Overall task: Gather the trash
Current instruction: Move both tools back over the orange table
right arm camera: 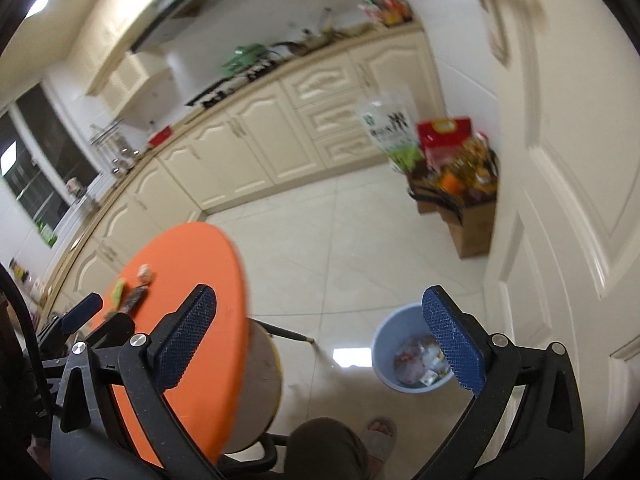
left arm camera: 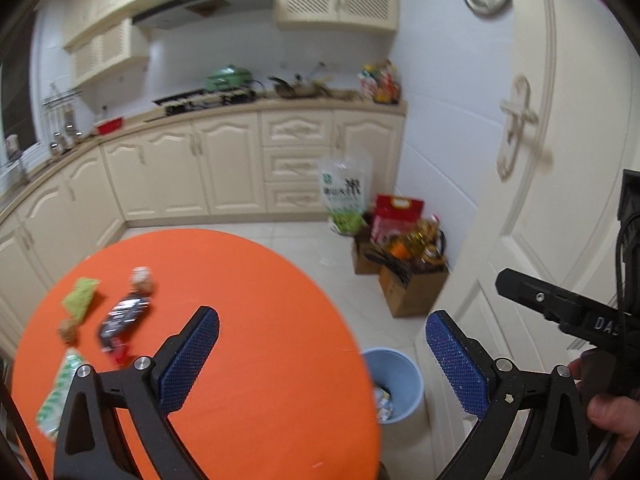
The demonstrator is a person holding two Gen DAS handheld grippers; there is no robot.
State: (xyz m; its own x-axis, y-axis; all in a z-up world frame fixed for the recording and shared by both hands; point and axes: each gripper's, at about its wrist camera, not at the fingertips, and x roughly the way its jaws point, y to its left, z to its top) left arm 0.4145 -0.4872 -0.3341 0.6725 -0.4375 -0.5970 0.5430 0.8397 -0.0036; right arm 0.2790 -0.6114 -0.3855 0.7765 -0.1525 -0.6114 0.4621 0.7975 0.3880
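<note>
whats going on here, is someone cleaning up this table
A person holding a two-finger gripper in each hand is clearing wrappers off a round orange table into a light blue plastic bin on the floor beside it. Right now the left gripper and the right gripper are both open and empty. The bin already holds some trash. Several pieces remain on the table, including a dark wrapper, a green wrapper and a green-and-white packet.
</note>
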